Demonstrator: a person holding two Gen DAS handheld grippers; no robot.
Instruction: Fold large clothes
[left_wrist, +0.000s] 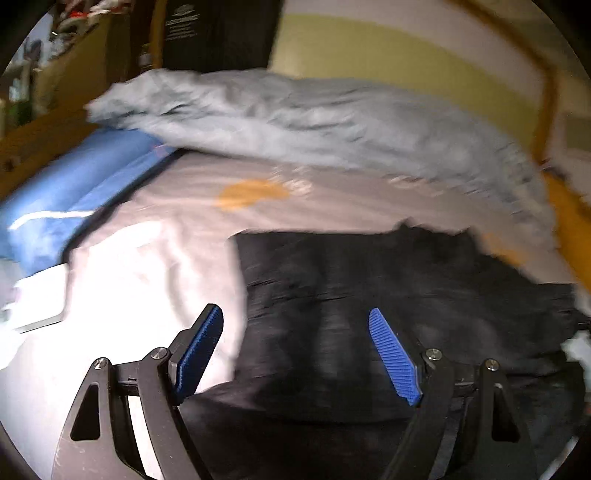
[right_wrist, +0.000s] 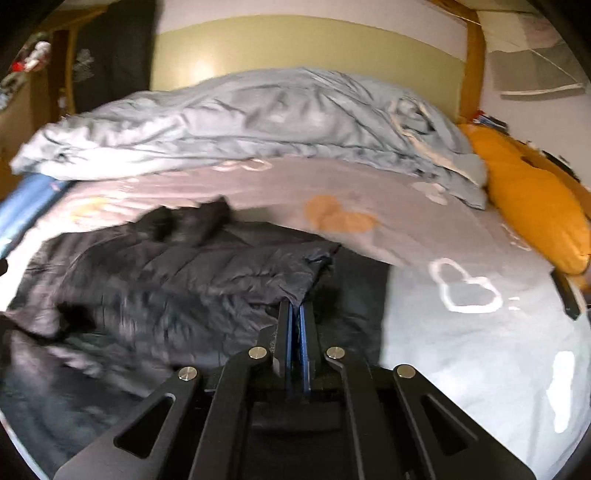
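A dark padded jacket (right_wrist: 177, 280) lies crumpled on the grey bedsheet (right_wrist: 461, 332). The right gripper (right_wrist: 295, 314) is clenched on its edge; the left gripper (left_wrist: 295, 354) hangs released above it. A pale-blue duvet (right_wrist: 258, 122) is heaped at twelve o'clock, an orange pillow (right_wrist: 535, 206) at two.

Dark jacket (right_wrist: 177, 273) in right hand-held gripper (right_wrist: 295, 314)

Probably home bedroom, bed (right_wrist: 480, 350), crumpled blue duvet (right_wrist: 258, 122), orange pillow (right_wrist: 532, 199)

Left tool (left_wrist: 295, 354) jaws spread wide; right tool (right_wrist: 295, 314) jaws closed.
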